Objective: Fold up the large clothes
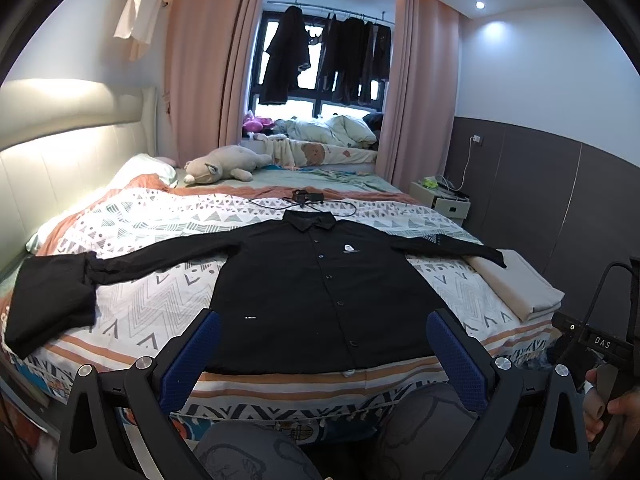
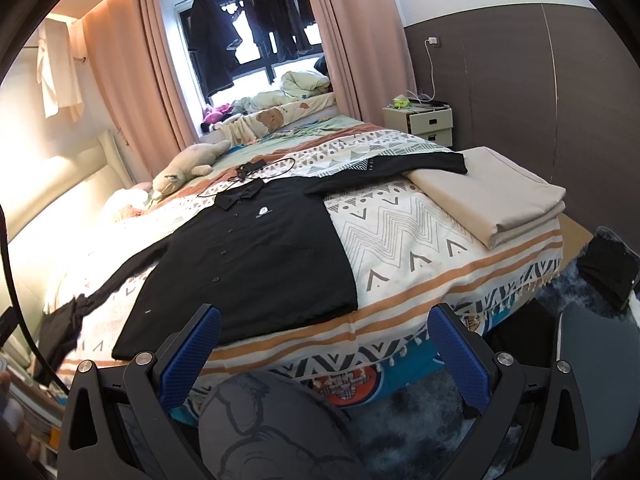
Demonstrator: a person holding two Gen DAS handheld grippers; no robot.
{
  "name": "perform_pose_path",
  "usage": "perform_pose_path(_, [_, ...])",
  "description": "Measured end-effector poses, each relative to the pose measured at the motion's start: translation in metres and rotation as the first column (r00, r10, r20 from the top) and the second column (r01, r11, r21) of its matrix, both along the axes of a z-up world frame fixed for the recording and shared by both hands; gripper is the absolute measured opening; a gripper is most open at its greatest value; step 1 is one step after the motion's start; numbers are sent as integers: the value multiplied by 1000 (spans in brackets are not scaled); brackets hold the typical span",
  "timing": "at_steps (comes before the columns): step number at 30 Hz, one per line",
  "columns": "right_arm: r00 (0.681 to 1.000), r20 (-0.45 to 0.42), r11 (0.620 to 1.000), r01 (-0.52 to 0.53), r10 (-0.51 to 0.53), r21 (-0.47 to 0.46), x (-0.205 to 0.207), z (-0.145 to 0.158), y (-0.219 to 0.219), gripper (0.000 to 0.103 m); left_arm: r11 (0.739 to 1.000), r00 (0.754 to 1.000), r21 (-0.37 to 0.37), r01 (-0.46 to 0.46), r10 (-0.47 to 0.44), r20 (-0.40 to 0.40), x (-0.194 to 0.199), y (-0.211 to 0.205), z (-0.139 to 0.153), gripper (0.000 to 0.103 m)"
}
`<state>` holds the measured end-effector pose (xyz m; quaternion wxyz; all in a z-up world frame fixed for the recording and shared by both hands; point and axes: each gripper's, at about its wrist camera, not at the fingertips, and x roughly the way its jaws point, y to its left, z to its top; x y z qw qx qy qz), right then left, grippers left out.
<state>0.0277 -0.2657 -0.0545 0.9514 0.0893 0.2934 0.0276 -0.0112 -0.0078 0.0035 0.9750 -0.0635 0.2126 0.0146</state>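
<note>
1. Presently your left gripper (image 1: 323, 354) and right gripper (image 2: 324, 354) both hang off the bed's near edge, blue-padded jaws spread wide, holding nothing.
2. Ahead lies the black long-sleeved button shirt (image 1: 320, 292), face up on the patterned bedspread (image 1: 152, 304), hem nearest you, collar away.
3. Sleeves run crosswise; the left gripper faces the hem squarely, while the right sits off toward the right hem corner.

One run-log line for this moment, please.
shirt: flat on bed, buttoned, sleeves out | left gripper: open | right gripper: open | fold: not begun
</note>
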Motion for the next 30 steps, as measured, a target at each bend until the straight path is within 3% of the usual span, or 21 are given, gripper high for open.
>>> perform_pose_path(30, [1000,3,1000,-27,27,12,-3,-2,4,103,1000,1000,7,-22,22,5,-19,7,8,103])
